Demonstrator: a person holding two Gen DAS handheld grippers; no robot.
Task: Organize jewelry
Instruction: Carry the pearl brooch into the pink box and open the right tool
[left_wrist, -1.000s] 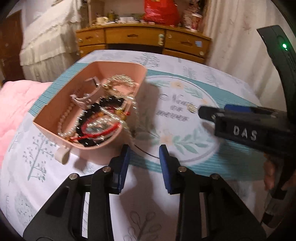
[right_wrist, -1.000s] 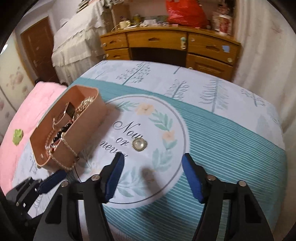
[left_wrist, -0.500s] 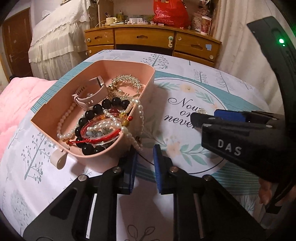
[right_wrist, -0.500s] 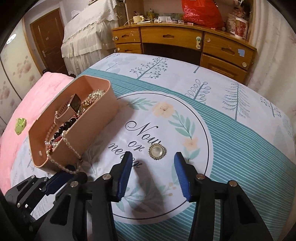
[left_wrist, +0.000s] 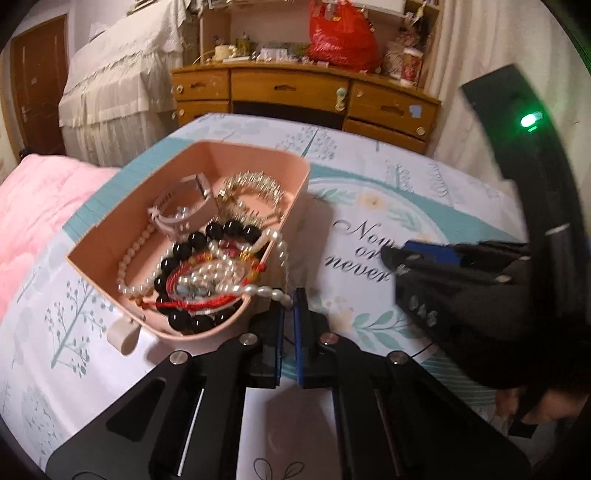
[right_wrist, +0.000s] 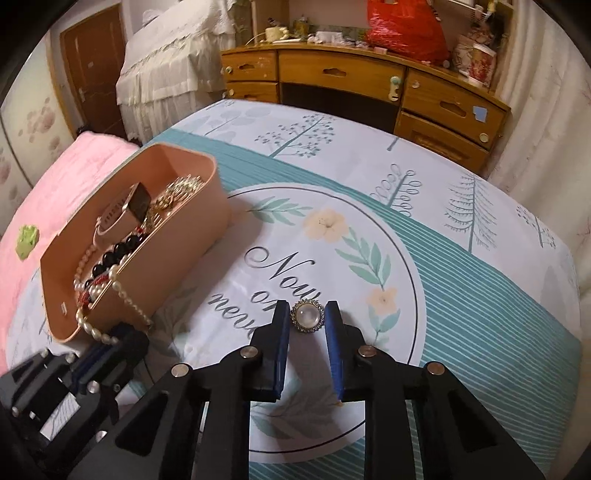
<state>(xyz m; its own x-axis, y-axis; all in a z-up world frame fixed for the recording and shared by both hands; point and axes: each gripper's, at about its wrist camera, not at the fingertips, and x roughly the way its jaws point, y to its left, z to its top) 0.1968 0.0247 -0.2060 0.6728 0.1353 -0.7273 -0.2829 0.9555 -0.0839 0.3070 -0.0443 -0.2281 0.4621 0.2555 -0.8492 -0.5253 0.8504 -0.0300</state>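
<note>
A pink jewelry box (left_wrist: 110, 236) (right_wrist: 177, 236) sits on the bedspread, filled with bracelets, a watch and gold pieces. A pearl necklace (left_wrist: 269, 291) (right_wrist: 125, 306) hangs over its near rim. My left gripper (left_wrist: 288, 310) is nearly shut around the hanging pearl strand just below the rim. A round pearl brooch (right_wrist: 307, 317) lies on the printed circle. My right gripper (right_wrist: 306, 314) is partly open, its fingertips on either side of the brooch without visibly touching it. The right gripper also shows in the left wrist view (left_wrist: 391, 258).
The bedspread (right_wrist: 443, 258) is white and teal with a round "Now or never" print. A pink blanket (left_wrist: 33, 206) lies at the left. A wooden dresser (right_wrist: 369, 81) with clutter and a red bag stands beyond the bed. Curtains hang at the right.
My left gripper has closed from wide open to nearly shut at the hanging pearl strand. My right gripper has moved forward to the brooch and narrowed around it.
</note>
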